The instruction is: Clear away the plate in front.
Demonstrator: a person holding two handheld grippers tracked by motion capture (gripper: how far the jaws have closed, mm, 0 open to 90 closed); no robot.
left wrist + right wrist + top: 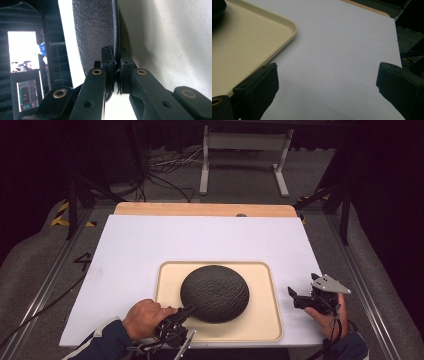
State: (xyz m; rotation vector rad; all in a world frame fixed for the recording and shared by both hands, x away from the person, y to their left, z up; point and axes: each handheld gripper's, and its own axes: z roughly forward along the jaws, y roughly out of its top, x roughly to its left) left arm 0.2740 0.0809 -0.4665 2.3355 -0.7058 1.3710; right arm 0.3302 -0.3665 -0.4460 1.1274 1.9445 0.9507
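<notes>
A round black dish [215, 292] with a rough, textured surface lies on a beige tray [265, 320] at the near middle of the table. My left gripper [186, 311] reaches in from the near left and is shut on the dish's near-left rim. In the left gripper view the two jaws pinch the thin rim of the dish [95, 30] at the left gripper's tips [116, 53], with the tray [175, 37] behind. My right gripper [292, 295] is held just right of the tray, open. The right gripper [327, 82] has only the white sheet between its jaws.
A white sheet [210, 240] covers the table, with a wooden strip [200, 209] along the far edge. Beyond the table, a white stand [245, 150] and cables [165, 170] sit on the floor. Lit screens [23, 50] glow in the left gripper view.
</notes>
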